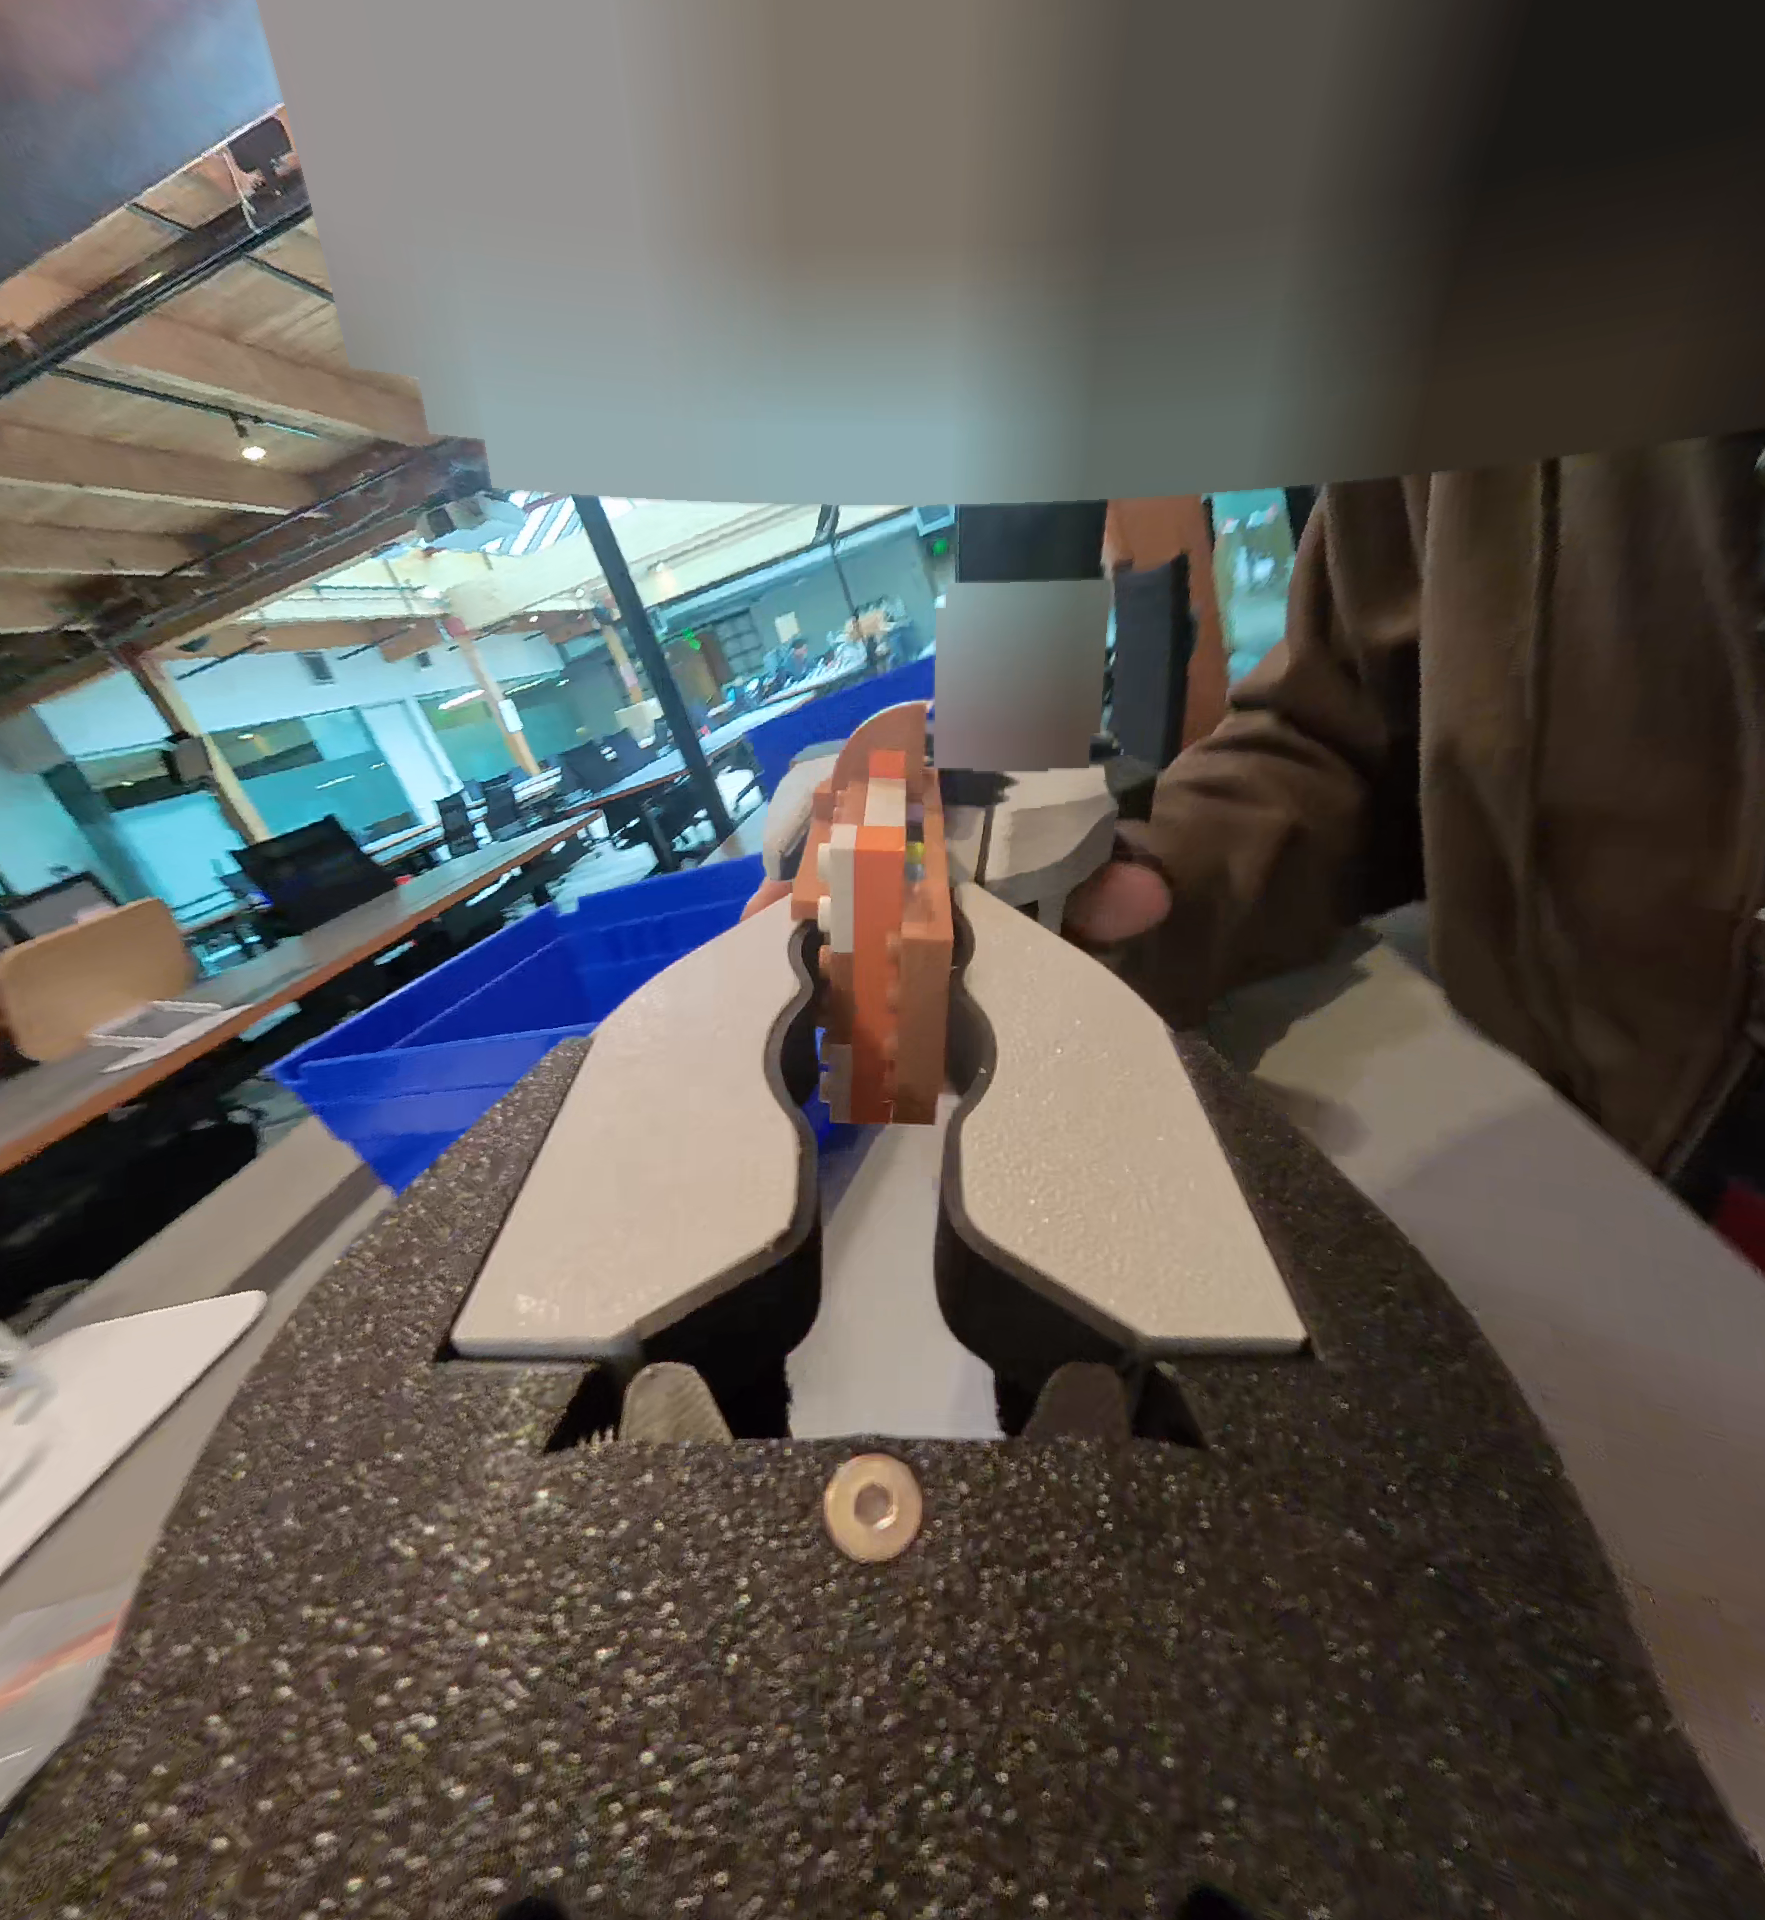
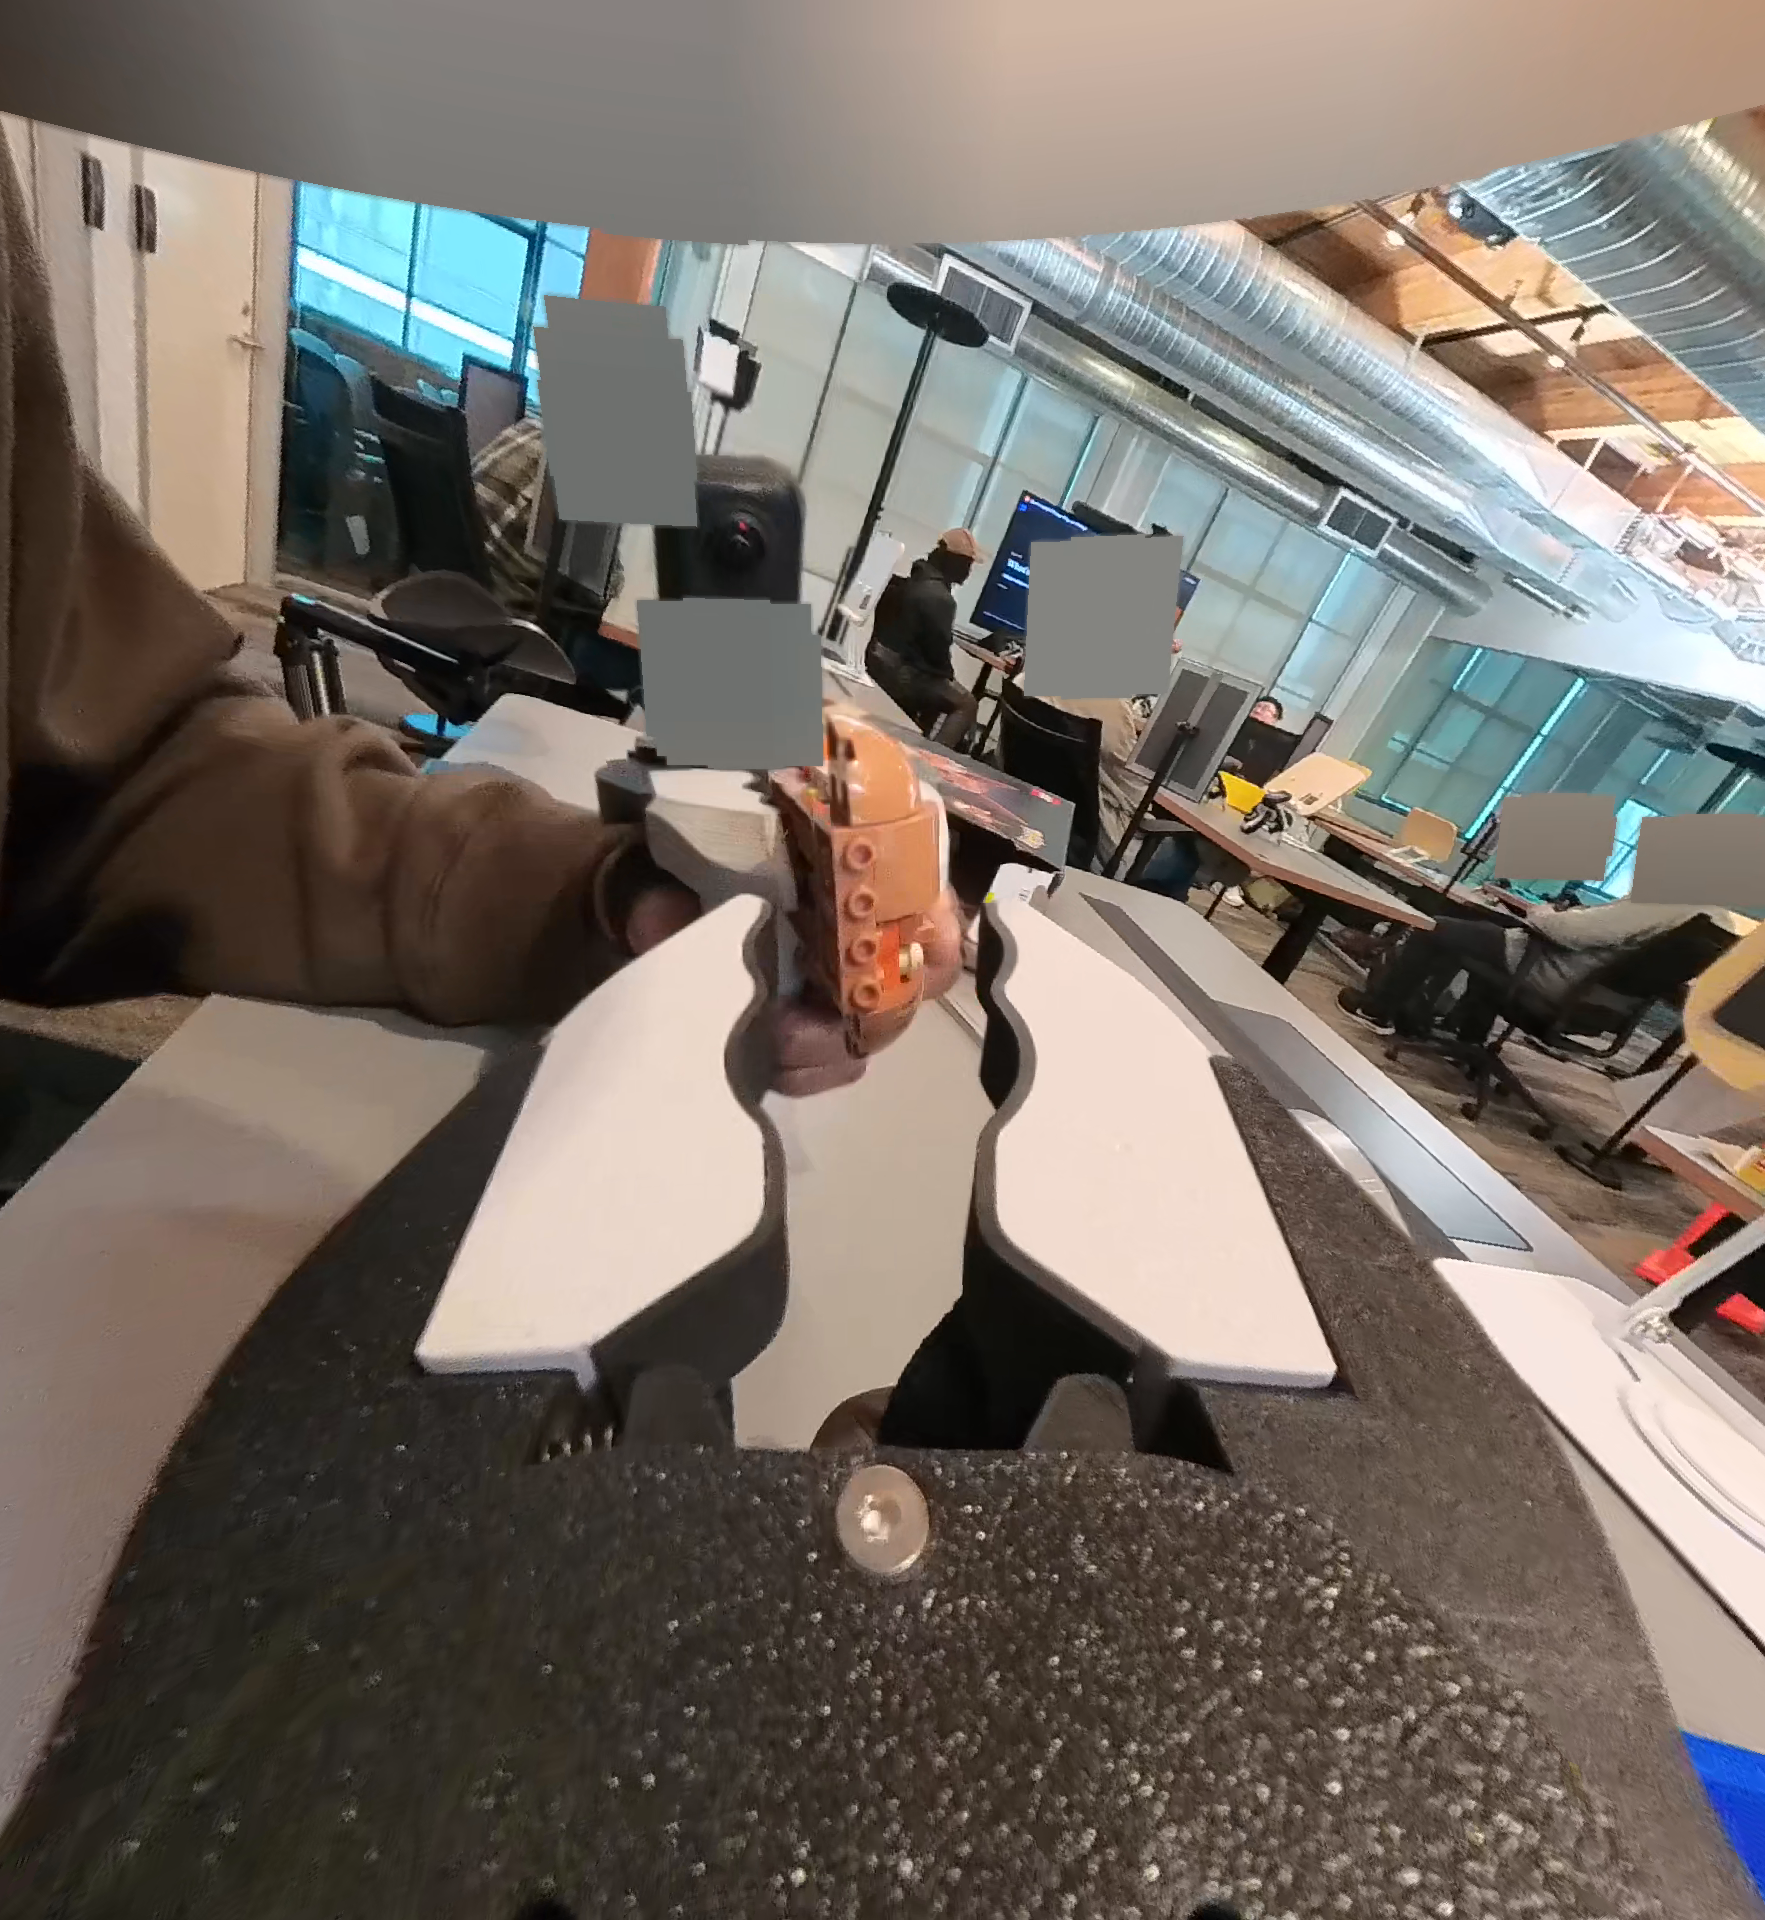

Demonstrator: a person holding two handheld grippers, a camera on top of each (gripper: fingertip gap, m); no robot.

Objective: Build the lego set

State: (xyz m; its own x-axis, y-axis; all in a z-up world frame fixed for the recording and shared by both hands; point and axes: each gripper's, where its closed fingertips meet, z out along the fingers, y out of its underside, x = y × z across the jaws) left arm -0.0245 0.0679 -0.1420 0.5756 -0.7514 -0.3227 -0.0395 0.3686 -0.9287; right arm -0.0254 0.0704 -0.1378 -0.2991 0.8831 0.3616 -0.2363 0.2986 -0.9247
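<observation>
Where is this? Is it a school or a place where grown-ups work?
It looks like a big open office or workshop, not a school. Long desks with office chairs fill the room, a screen glows on one, and shiny air ducts run under the wooden ceiling.

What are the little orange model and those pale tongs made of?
Orange model: seemingly hard moulded plastic, smooth with round studs. Left tongs: fingers look like matte, grainy pale-grey plastic, perhaps printed, though painted metal isn't ruled out.
</observation>
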